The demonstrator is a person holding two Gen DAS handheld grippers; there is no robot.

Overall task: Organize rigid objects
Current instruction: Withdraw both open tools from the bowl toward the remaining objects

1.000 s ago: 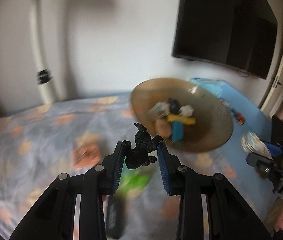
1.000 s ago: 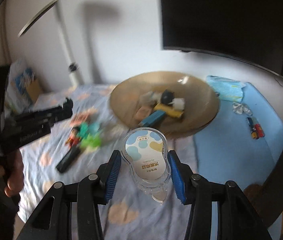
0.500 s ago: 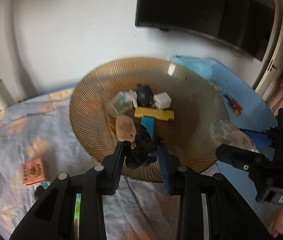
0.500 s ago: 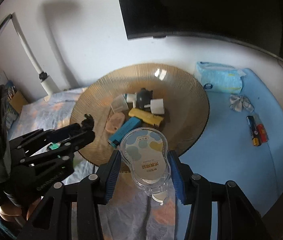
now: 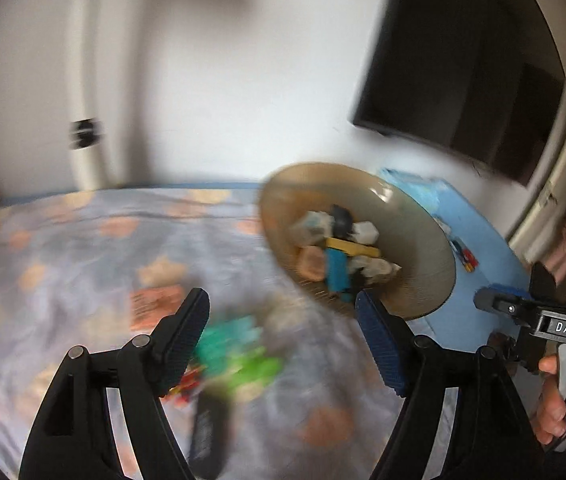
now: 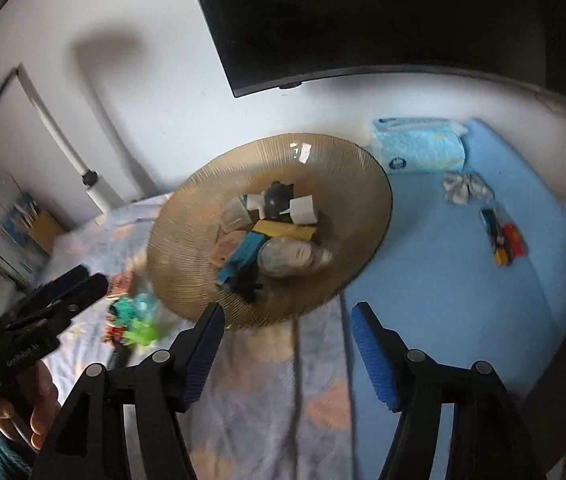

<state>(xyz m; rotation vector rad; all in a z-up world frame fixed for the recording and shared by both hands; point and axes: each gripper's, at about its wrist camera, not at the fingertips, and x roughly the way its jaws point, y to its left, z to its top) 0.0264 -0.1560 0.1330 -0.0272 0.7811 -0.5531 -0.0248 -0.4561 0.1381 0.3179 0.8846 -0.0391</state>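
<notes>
The left gripper (image 5: 281,334) has its jaws apart and opening, with nothing between them. Just beyond them, blurred on the patterned bedsheet (image 5: 83,248), lies a small heap of toys: a teal and green plastic toy (image 5: 239,348) in the gap, a red piece at the left jaw's tip, and a black bar-shaped object (image 5: 209,432) nearer the camera. An orange card (image 5: 155,306) lies past the left jaw.

The right gripper (image 6: 287,334) also has its jaws apart and opening, empty. Straight ahead of them sits the wide amber ribbed bowl (image 6: 187,236), partly on the sheet and partly on the blue mat (image 6: 443,288). In the bowl, nearest the jaws, lies the black figure (image 6: 247,286), touching the blue block (image 6: 241,258). Just right of the block rests the clear container with the blue-and-white label (image 6: 289,256), on its side. Behind these come a yellow bar (image 6: 285,230), a pinkish oval piece (image 6: 225,248), white cubes and a dark grey round toy (image 6: 277,200).

Far right of the jaws, on the mat, lie a few small batteries (image 6: 503,240), a crumpled wrapper (image 6: 467,188) and, against the wall, a pack of tissues (image 6: 419,150). A dark screen (image 6: 363,20) hangs above.
</notes>
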